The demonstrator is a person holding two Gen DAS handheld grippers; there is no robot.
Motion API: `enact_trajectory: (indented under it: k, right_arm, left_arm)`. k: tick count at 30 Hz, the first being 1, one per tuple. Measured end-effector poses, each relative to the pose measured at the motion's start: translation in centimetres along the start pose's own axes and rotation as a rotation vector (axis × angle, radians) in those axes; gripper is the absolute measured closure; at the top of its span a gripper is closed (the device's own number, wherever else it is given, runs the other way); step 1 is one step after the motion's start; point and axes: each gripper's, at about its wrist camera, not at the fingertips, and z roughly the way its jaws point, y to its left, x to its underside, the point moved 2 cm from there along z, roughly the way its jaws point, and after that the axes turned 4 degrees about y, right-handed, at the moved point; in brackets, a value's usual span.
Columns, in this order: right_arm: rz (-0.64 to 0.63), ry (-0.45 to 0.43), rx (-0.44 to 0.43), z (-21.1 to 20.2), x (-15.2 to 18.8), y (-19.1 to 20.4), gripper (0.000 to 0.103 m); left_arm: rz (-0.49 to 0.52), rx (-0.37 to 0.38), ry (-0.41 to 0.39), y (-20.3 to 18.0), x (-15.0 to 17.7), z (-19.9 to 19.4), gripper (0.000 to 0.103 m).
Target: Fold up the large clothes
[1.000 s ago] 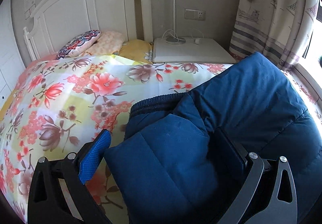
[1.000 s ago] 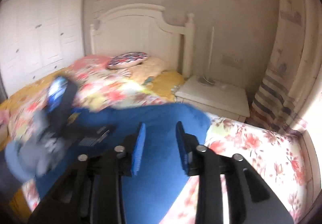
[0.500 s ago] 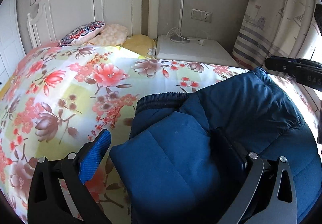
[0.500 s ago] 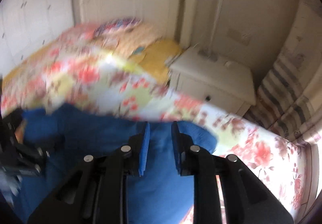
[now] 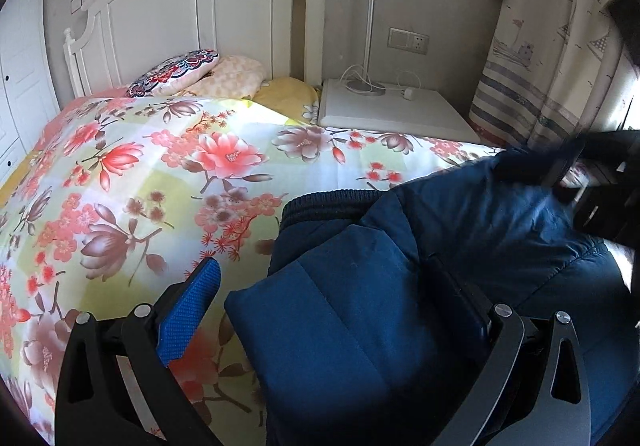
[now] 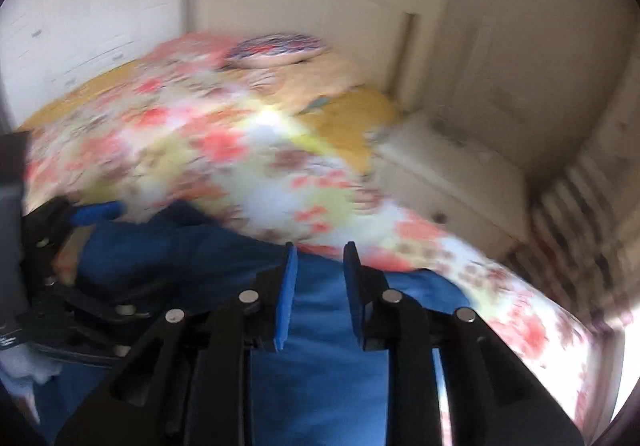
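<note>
Lying on 1 bed (image 5: 132, 181): 1 blue jacket (image 5: 400, 286), 2 pillows (image 5: 176, 71).

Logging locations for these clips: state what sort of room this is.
A bedroom, most likely: a bed with a white headboard and floral quilt, pillows at its head, and a white nightstand beside it.

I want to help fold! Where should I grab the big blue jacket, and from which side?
Probably the ribbed hem of the jacket. It lies as a flat free edge on the bedspread, facing the headboard, so fingers could likely slide under it from that side. The puffy middle looks too thick to pinch.
</note>
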Motion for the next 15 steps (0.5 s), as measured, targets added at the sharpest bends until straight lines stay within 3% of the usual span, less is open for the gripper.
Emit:
enact_trajectory:
  k: [2, 3, 4, 6, 10, 12, 15]
  right_arm:
    - [-0.039, 0.128, -0.001, 3.4, 1.0, 0.8, 0.079]
    - [-0.001, 0.137, -0.031, 4.1, 1.4, 0.3, 0.078]
    - [0.033, 0.134, -0.049, 3.9, 1.4, -0.2, 0.078]
    - [0.044, 0.106, -0.007, 2.5, 1.4, -0.7, 0.075]
    - [0.019, -0.017, -0.022, -2.4, 1.2, 0.6, 0.075]
    - [-0.011, -0.06, -0.067, -4.1, 0.2, 2.1, 0.075]
    - [-0.127, -0.047, -0.124, -3.9, -1.5, 6.3, 0.075]
  left_arm:
    - [0.009, -0.01, 0.001, 0.0, 0.0, -0.6, 0.004]
    - [0.016, -0.015, -0.004, 0.2, 0.1, -1.2, 0.004]
    - [0.013, -0.028, -0.03, 0.5, 0.2, -2.5, 0.004]
    - [-0.02, -0.021, -0.12, 1.8, 1.1, -6.8, 0.004]
    - [-0.043, 0.064, -0.231, 3.1, 5.3, -14.8, 0.004]
    - [-0.014, 0.102, -0.217, 2.2, 7.2, -16.0, 0.004]
    - [0.057, 0.112, -0.147, -0.3, 10.2, -15.5, 0.004]
